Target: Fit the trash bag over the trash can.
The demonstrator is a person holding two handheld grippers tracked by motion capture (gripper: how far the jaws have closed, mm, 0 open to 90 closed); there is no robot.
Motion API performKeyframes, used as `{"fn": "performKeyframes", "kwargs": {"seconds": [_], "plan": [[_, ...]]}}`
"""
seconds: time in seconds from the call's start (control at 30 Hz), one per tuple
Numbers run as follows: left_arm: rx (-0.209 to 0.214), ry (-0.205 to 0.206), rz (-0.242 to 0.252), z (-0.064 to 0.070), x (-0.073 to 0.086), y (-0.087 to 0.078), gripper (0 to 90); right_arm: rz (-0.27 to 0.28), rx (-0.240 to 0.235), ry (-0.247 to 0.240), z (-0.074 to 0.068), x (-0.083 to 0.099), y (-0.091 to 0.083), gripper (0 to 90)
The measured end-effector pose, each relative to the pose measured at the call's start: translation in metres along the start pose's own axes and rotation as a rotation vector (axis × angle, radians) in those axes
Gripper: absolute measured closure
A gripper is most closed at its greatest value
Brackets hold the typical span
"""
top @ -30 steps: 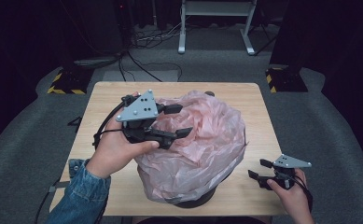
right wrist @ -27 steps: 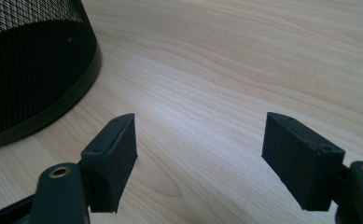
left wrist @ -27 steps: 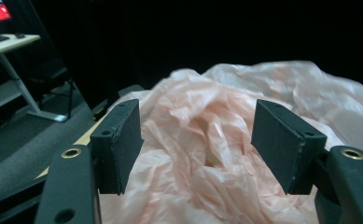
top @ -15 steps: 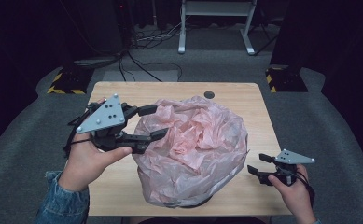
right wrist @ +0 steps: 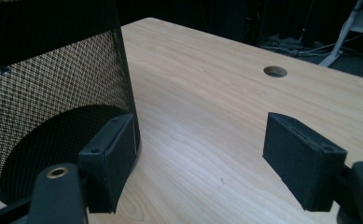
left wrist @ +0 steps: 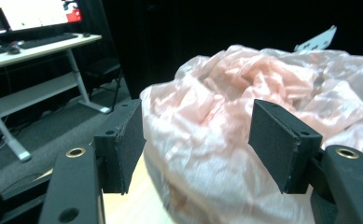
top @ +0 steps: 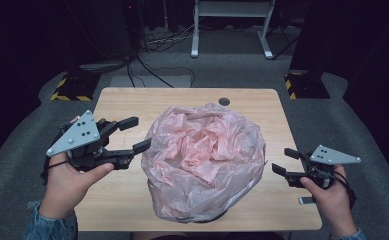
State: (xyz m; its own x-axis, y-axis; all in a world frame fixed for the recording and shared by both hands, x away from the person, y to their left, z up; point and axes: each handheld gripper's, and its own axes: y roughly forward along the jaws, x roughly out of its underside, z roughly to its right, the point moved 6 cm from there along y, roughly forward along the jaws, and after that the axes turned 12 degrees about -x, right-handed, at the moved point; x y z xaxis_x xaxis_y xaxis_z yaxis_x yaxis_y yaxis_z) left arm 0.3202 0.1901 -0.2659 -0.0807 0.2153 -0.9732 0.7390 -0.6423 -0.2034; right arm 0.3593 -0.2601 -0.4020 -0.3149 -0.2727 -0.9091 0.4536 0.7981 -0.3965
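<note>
A crumpled pink plastic bag (top: 207, 160) bulges over a black mesh bin (right wrist: 53, 93) in the middle of the wooden table (top: 127, 200); a bit of the bin's dark base (top: 209, 218) peeks out at the front. My left gripper (top: 138, 134) is open just left of the bag, jaws pointing at it. In the left gripper view the bag (left wrist: 244, 107) lies right beyond the gripper (left wrist: 198, 140), nothing held. My right gripper (top: 282, 161) stands open to the right of the bag, near the table's right edge, its empty jaws (right wrist: 200, 149) beside the bin's wall.
A round cable hole (top: 224, 101) sits in the tabletop behind the bag, also seen as the hole (right wrist: 275, 71). A white desk frame (top: 232, 30) and cables (top: 147, 55) stand on the floor beyond the table. Bare wood lies left and right of the bag.
My left gripper has drawn back to the left and toward me, off the top of the bag, and stays open. The right gripper has barely shifted.
</note>
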Motion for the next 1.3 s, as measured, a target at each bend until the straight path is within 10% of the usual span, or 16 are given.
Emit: {"fn": "performKeyframes", "kwargs": {"seconds": [0.5,1.03,1.3], "plan": [[-0.132,-0.147,-0.069,-0.024,0.047,-0.009,34.1,0.091,-0.058,0.016,-0.012,-0.044,-0.007,20.6],[-0.07,-0.147,-0.101,-0.008,0.077,0.004,32.7,0.225,-0.122,-0.037,-0.045,-0.098,-0.009,20.4],[-0.007,-0.12,-0.15,0.006,0.088,0.012,33.5,0.144,-0.159,-0.076,-0.061,-0.086,0.007,21.7]]}}
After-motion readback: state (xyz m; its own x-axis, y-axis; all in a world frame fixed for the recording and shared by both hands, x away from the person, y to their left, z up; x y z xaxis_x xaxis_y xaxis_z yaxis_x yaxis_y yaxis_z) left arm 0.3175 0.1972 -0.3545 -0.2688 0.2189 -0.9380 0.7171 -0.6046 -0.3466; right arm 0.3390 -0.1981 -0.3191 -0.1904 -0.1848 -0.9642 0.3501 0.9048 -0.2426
